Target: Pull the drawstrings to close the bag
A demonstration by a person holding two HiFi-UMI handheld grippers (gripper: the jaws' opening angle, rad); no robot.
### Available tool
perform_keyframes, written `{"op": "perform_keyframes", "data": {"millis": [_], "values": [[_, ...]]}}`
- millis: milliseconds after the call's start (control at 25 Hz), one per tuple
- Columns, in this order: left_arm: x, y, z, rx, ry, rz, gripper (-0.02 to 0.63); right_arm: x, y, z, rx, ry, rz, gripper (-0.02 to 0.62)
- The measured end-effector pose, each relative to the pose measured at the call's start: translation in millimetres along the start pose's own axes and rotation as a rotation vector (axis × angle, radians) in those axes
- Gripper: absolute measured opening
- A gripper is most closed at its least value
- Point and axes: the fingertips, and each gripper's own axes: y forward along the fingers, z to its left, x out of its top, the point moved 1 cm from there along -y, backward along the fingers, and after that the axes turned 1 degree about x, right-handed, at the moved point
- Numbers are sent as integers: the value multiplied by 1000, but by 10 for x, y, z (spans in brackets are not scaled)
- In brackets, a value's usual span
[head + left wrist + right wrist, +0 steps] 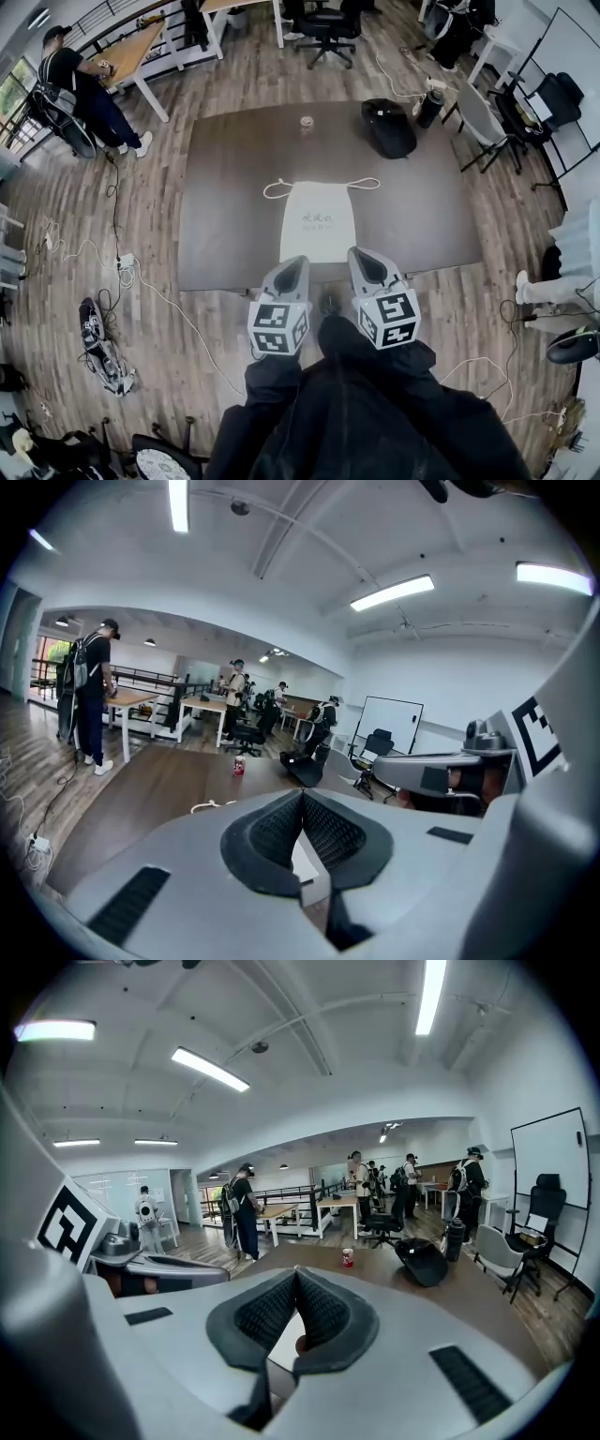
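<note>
Lying flat mid-desk (225, 187), the white bag (318, 221) has its mouth at the far end, where the drawstrings (278, 188) loop out to left and right. The left tool (296, 264) and right tool (362, 256) hang side by side over the desk's near edge, close to the bag's near end, each with its jaws pressed together. A can (307, 122) and a black backpack (388, 127) sit farther back.

We're in an open-plan office or lab space. Evidence: wood-plank floor (150, 225), light wooden desks on white legs (131, 52), black swivel office chairs (328, 26), white wall-mounted whiteboard (392, 722), long ceiling strip lights (392, 592), and thin white cables (86, 244) trailing across the floor.
</note>
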Motion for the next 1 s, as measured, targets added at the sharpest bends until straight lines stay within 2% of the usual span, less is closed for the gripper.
{"op": "perform_keyframes", "data": {"millis": [240,400,1000], "values": [[186,841,304,34,-26,59,32,98,634,-643,25,24,63,21],[181,1206,467,53,-30,106,32,31,939,-990,29,51,110,21],[-219,1704,1261,110,-60,279,32,-342,1465,-1415,-4,83,252,21]]}}
